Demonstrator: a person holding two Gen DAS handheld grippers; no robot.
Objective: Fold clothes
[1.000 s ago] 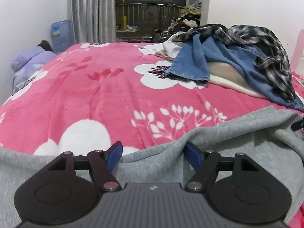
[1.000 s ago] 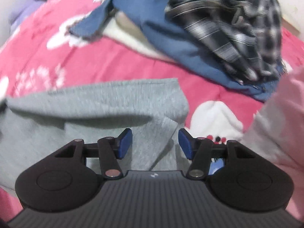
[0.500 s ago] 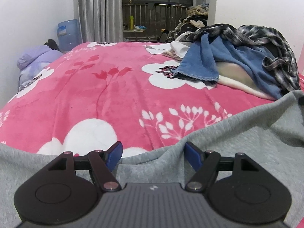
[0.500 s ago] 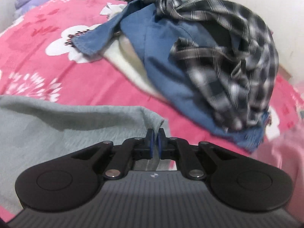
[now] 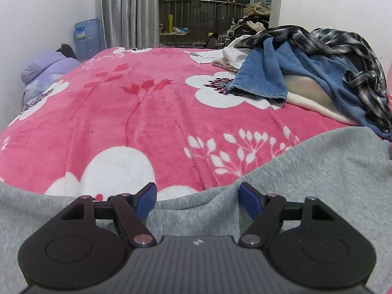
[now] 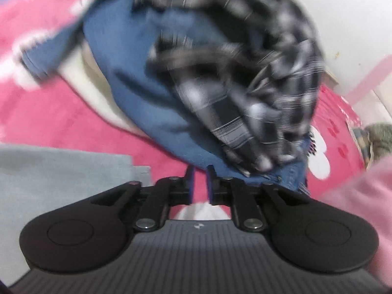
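A grey garment [image 5: 318,171] lies across the near edge of the pink flowered blanket [image 5: 147,112]. My left gripper [image 5: 198,196] hovers open over its edge, holding nothing. In the blurred right wrist view the grey garment [image 6: 61,171] lies flat at lower left. My right gripper [image 6: 199,183] sits just right of its corner, jaws nearly shut with a narrow gap and nothing between them. A pile of blue [image 5: 264,78] and plaid [image 5: 355,56] clothes lies beyond; it also shows in the right wrist view [image 6: 220,73].
A lilac jacket [image 5: 44,73] and a blue water jug [image 5: 87,36] stand at the bed's far left. A curtain [image 5: 129,9] and a balcony railing are behind. Pink fabric [image 6: 362,196] is at the right gripper's right side.
My right gripper shut on the grey garment's corner, then let it go and swung right, jaws parted slightly. The garment's right part now lies flatter. My left gripper stayed open and drifted slightly.
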